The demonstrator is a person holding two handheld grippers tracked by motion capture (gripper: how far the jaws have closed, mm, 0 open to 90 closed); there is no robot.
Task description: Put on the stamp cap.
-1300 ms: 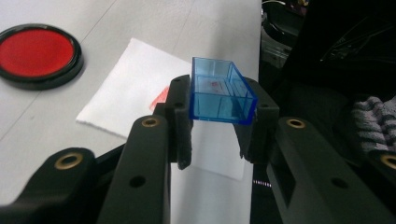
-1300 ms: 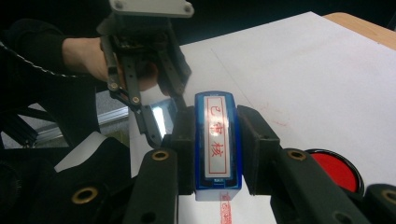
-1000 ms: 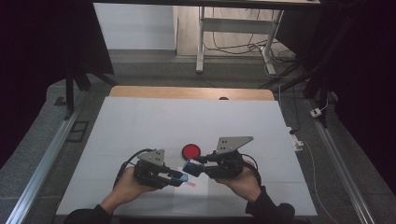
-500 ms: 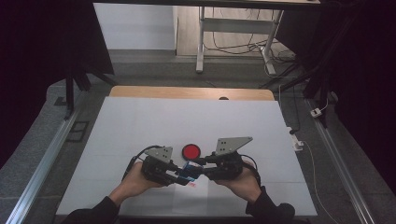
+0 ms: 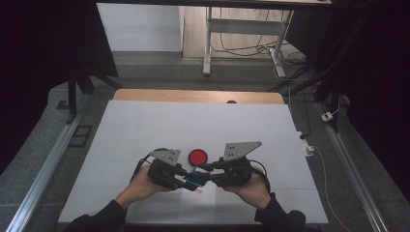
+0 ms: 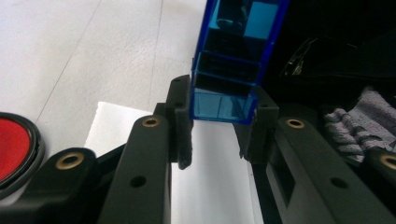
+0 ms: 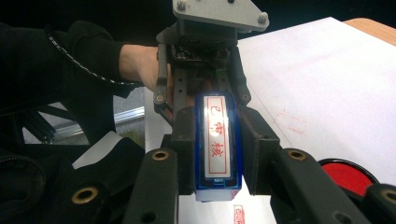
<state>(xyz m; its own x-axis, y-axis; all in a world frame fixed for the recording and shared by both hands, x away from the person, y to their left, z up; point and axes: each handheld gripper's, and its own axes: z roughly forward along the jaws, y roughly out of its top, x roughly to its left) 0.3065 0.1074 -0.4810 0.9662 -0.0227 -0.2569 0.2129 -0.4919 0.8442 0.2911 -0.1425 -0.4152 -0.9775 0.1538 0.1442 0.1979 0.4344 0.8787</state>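
A blue see-through stamp [image 5: 196, 178] hangs just above the white paper, caught between both grippers. My left gripper [image 5: 186, 178] is shut on one end of it; in the left gripper view the stamp [image 6: 224, 100] sits clamped between the pads of the left gripper [image 6: 219, 121]. From the other side my right gripper [image 5: 207, 176] is shut on the same stamp. In the right gripper view the stamp's white label with red characters [image 7: 217, 140] faces up between the right gripper [image 7: 218, 154] jaws, and the left gripper [image 7: 201, 88] grips its far end.
A round red ink pad [image 5: 197, 156] lies on the white table cover just beyond the grippers, and also shows as the ink pad [image 6: 11, 149] and ink pad [image 7: 348, 175]. Red stamp prints [image 7: 292, 122] mark the paper sheet [image 5: 212, 203] under the hands. A wooden table edge [image 5: 198, 95] runs at the far side.
My left gripper has shifted slightly right and farther up the table, closer to the right one. The right gripper has stayed put, still holding the stamp.
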